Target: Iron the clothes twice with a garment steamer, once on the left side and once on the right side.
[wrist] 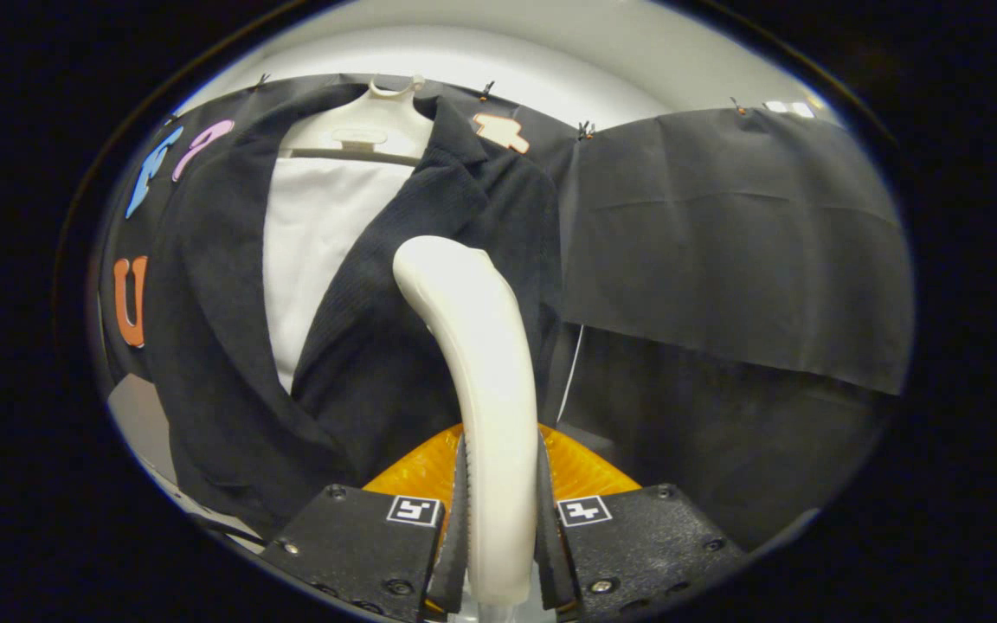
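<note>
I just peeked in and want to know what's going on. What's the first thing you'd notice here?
The curved cream plastic steamer handle stands out first, rising between the gripper with both jaws pressing its sides. Just beyond it hangs a dark corduroy jacket over a white shirt on a cream plastic hanger. An orange ribbed part sits behind the jaws.

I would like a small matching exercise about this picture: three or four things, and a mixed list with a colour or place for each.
Things:
1. steamer
2. jacket
3. hanger
4. shirt

Descriptions:
A. white, showing between the jacket's lapels
B. dark, hanging on the hanger
C. cream, clamped between the jaws of the gripper
D. pale, at the top, above the collar

Pairs: 1-C, 2-B, 3-D, 4-A
</note>
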`<state>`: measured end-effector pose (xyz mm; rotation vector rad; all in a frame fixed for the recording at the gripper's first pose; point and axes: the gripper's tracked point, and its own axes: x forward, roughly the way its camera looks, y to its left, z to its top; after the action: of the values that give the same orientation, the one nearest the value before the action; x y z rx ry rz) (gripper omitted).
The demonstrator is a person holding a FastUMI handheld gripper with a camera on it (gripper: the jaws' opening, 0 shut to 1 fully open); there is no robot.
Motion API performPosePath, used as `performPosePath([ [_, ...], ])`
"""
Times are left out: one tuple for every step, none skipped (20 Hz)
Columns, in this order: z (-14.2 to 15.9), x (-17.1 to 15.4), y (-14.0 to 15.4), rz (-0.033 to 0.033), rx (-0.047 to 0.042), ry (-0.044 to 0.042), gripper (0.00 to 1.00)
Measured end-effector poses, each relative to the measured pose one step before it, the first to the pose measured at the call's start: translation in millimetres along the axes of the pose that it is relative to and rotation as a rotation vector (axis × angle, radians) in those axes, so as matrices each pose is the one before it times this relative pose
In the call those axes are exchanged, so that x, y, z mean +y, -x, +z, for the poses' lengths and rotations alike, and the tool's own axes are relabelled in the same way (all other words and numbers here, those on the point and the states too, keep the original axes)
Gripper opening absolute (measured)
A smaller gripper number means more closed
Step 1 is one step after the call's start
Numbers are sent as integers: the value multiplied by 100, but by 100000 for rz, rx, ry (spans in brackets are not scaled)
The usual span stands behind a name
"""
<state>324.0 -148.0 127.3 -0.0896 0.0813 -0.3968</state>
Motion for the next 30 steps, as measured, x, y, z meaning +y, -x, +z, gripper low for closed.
performPosePath([
  [-581, 142, 85, -65, 546, 890, 36],
  [-627, 74, 5, -100, 499, 839, 36],
  [-565, 96, 87, -74, 573, 687, 36],
  [-488, 179, -27, -92, 565, 810, 36],
  [-598, 146, 94, -55, 532, 704, 36],
  [-599, 129, 26, -7, 522, 898, 36],
  [-625, 145, 77, -22, 554, 700, 36],
  [-568, 117, 129, 148, 598, 431, 36],
  [-422, 116, -91, 199, 627, 219, 36],
  [-440, 215, -99, 153, 583, 415, 36],
  [-432, 218, -65, -30, 487, 677, 36],
  [-423, 101, -59, -138, 193, 492, 36],
  [-372, 63, 18, 10, 300, 323, 36],
  [-357, 95, -78, 7, 409, 602, 36],
  [-355, 116, 7, -40, 473, 341, 36],
  [-502, 41, 83, -71, 478, 191, 36],
  [-426, 72, 136, 54, 537, 246, 36],
  [-380, 135, -148, 98, 681, 189, 36],
  [-476, 126, -137, 26, 519, 406, 36],
  [-541, 173, 101, 44, 536, 389, 36],
  [-455, 183, 37, -40, 851, 404, 36],
  [-371, 115, -143, -92, 761, 439, 36],
  [-207, 61, -104, 31, 762, 105, 36],
  [-508, 29, -32, 63, 893, 144, 36],
  [-393, 106, 107, 47, 645, 302, 36],
  [-513, 99, -143, -158, 656, 549, 36],
  [-427, 101, 63, -47, 620, 430, 36],
  [-169, 24, -391, -110, 543, 497, 36],
  [-291, 66, -95, -209, 688, 475, 36],
  [-358, 29, -176, -64, 869, 560, 36],
])
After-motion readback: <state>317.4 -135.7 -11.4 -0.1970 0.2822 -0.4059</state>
